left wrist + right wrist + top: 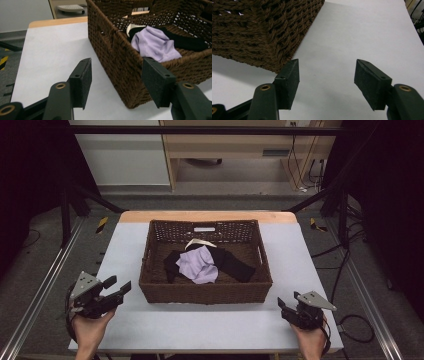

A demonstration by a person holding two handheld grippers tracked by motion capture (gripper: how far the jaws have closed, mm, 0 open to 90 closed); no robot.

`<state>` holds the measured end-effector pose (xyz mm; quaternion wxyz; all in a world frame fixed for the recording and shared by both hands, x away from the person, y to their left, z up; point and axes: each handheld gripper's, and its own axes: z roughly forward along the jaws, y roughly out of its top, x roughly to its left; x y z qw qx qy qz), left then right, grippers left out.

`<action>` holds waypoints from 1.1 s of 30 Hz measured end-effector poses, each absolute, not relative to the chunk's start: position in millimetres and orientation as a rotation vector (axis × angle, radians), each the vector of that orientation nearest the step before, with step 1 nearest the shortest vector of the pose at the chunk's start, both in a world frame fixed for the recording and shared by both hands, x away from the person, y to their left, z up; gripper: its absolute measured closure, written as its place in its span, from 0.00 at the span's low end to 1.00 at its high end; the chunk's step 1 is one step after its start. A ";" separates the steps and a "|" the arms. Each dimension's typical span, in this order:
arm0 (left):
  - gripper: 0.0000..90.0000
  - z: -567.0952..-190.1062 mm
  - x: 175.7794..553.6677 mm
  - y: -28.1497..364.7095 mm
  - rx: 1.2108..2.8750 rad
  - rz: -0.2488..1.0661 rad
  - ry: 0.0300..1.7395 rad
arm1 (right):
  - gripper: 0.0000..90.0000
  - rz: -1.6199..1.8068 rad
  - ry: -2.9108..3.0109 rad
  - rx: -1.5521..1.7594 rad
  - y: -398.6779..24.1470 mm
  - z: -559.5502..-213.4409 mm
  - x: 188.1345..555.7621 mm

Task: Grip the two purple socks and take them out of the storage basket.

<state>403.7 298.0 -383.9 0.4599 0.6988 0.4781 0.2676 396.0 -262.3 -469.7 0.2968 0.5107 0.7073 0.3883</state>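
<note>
Nearest, the left hand-held gripper and right hand-held gripper hovered wide and empty over the bench, either side of the basket. The approach seemed in hand; next, a reach farther in for the lilac cloth lying atop black clothes.
</note>
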 end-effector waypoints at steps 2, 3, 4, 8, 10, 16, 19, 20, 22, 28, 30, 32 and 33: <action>0.46 -377.0 405.7 294.8 1.713 0.668 1.157 | 0.40 1.031 1.876 1.359 -262.0 -469.3 396.0; 0.46 -368.6 409.4 288.7 1.713 0.673 1.133 | 0.40 1.028 1.876 1.357 -262.2 -469.2 396.0; 0.46 -368.6 409.4 288.7 1.713 0.673 1.133 | 0.40 1.028 1.876 1.357 -262.2 -469.2 396.0; 0.45 -358.6 414.6 277.9 1.724 0.678 1.102 | 0.39 1.006 1.876 1.364 -261.5 -470.1 396.2; 0.45 -353.0 417.8 271.1 1.728 0.681 1.084 | 0.39 1.007 1.876 1.365 -261.4 -470.2 396.4; 0.45 -339.1 427.9 255.2 1.742 0.684 1.050 | 0.40 1.009 1.882 1.359 -260.6 -469.8 396.3; 0.45 -332.8 434.4 248.0 1.749 0.680 1.043 | 0.40 1.006 1.876 1.352 -261.6 -469.9 396.7; 0.45 -331.4 436.5 246.2 1.749 0.674 1.041 | 0.40 1.008 1.876 1.362 -261.5 -469.5 396.3; 0.45 -327.7 443.2 240.4 1.753 0.661 1.040 | 0.40 1.007 1.875 1.360 -262.2 -469.3 396.3; 0.45 -322.6 462.4 224.7 1.755 0.637 1.040 | 0.43 0.997 1.883 1.343 -262.0 -469.7 396.7; 0.45 -321.5 468.7 219.3 1.755 0.635 1.038 | 0.44 0.998 1.890 1.341 -261.9 -469.8 397.0; 0.45 -320.5 474.9 213.9 1.760 0.634 1.038 | 0.43 1.000 1.889 1.344 -261.9 -469.9 397.3; 0.44 -319.8 480.2 209.4 1.755 0.625 1.037 | 0.43 1.000 1.888 1.345 -262.1 -469.9 397.6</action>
